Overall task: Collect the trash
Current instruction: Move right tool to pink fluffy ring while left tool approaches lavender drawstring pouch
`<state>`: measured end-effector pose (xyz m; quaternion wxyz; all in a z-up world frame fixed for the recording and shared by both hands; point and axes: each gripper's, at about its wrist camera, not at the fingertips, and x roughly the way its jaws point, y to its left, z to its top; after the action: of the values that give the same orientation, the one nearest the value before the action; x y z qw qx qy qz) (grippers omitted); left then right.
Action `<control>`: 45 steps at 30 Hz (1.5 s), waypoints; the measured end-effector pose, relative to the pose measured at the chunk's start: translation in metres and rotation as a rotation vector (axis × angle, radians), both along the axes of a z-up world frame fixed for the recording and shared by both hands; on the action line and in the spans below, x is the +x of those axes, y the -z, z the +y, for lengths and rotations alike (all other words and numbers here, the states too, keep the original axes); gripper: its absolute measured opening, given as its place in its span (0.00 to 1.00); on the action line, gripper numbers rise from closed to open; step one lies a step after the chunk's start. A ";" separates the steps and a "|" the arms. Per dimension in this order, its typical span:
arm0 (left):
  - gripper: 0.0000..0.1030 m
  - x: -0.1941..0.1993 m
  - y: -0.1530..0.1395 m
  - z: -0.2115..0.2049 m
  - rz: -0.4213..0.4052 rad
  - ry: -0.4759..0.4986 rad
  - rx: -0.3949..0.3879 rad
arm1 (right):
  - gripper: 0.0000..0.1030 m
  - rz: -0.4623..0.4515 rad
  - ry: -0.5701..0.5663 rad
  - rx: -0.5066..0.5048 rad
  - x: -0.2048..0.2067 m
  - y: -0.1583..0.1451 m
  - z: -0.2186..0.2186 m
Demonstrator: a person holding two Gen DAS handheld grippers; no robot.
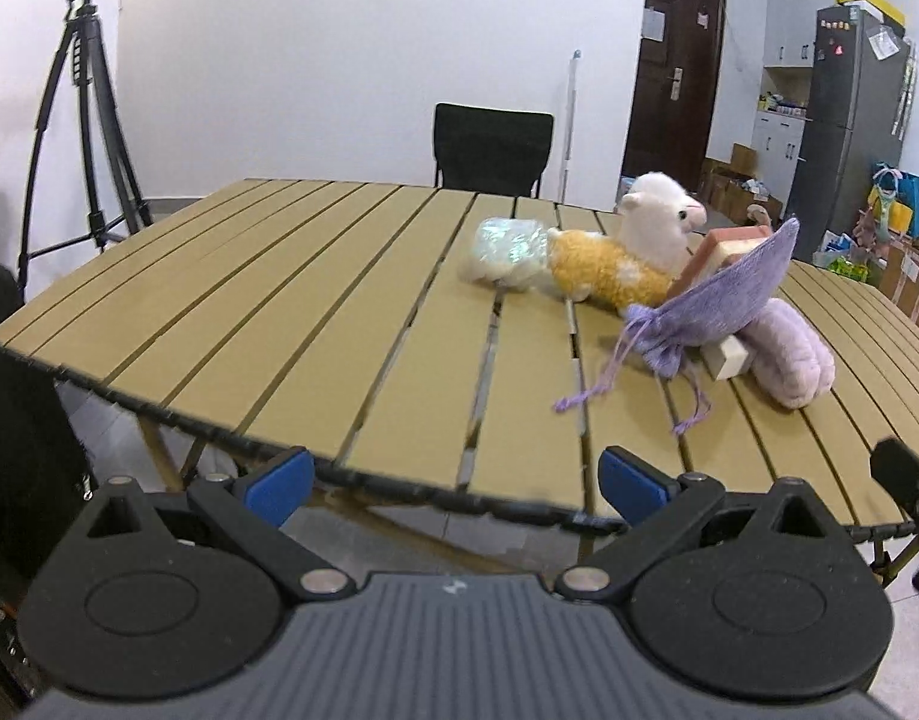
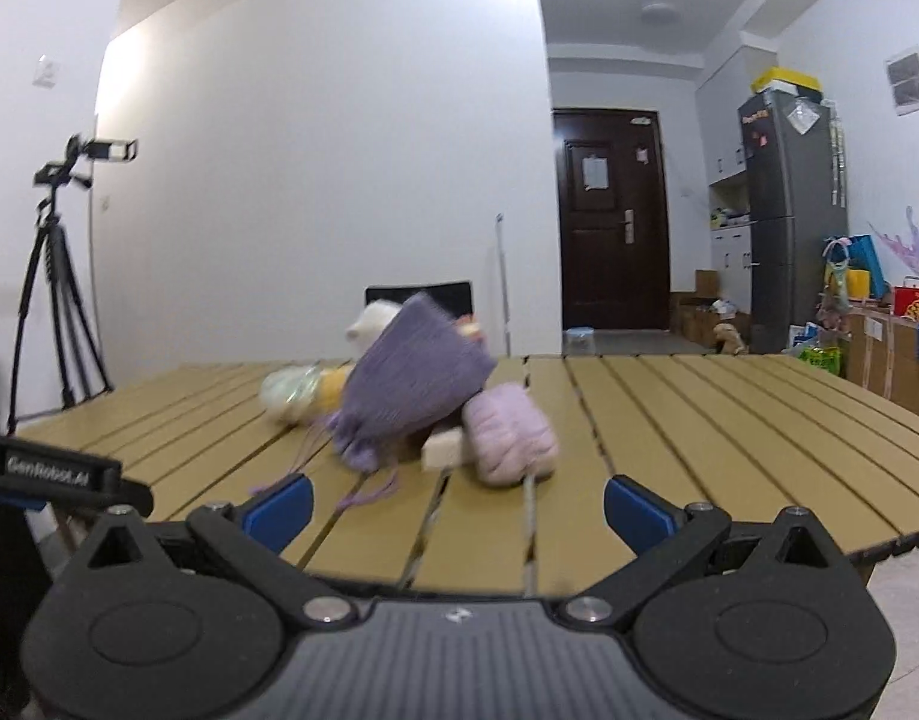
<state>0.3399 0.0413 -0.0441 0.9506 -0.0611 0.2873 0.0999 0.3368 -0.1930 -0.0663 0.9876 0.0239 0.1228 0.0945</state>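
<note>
A pile of things lies on the slatted tan table (image 1: 279, 276): a crumpled clear plastic wrapper (image 1: 507, 252), a yellow-and-white alpaca plush (image 1: 633, 246), a purple drawstring pouch (image 1: 711, 306), a pale wooden block (image 1: 729, 357), a pink-edged block (image 1: 735, 240) and a lilac plush roll (image 1: 789, 354). My left gripper (image 1: 456, 489) is open and empty at the table's near edge, well short of the pile. My right gripper (image 2: 456, 510) is open and empty over the near edge, just short of the pouch (image 2: 411, 378) and the lilac roll (image 2: 510, 432). The wrapper (image 2: 288, 393) shows behind the pouch.
A black chair (image 1: 492, 147) stands behind the table. A tripod (image 1: 81, 138) stands on the left. A dark door (image 2: 612, 216), a grey fridge (image 2: 789, 216) and boxes and bags (image 2: 891, 324) are at the right. The other gripper's black body (image 2: 57, 474) shows at left.
</note>
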 end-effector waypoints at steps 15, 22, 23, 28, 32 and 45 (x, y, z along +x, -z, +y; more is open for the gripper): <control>1.00 0.054 -0.004 -0.024 -0.004 0.042 0.032 | 1.00 0.036 0.008 0.003 0.081 0.008 -0.002; 1.00 0.074 -0.002 -0.030 0.008 0.055 0.038 | 1.00 0.086 0.049 -0.029 0.115 0.011 -0.003; 1.00 0.077 -0.002 -0.031 0.009 0.058 0.039 | 1.00 0.097 0.056 -0.039 0.119 0.012 -0.001; 1.00 0.085 -0.004 -0.037 0.007 0.076 0.055 | 0.98 0.137 0.058 -0.051 0.138 0.016 0.005; 1.00 0.090 -0.003 -0.039 0.011 0.087 0.043 | 0.93 0.178 0.052 -0.083 0.151 0.020 0.012; 1.00 0.100 0.001 -0.052 -0.003 0.115 0.043 | 0.47 0.229 0.040 -0.035 0.160 0.024 0.007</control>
<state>0.4397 -0.0102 -0.0452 0.9563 -0.0243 0.2868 0.0511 0.4972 -0.1857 -0.0905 0.9691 0.0196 0.2361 0.0691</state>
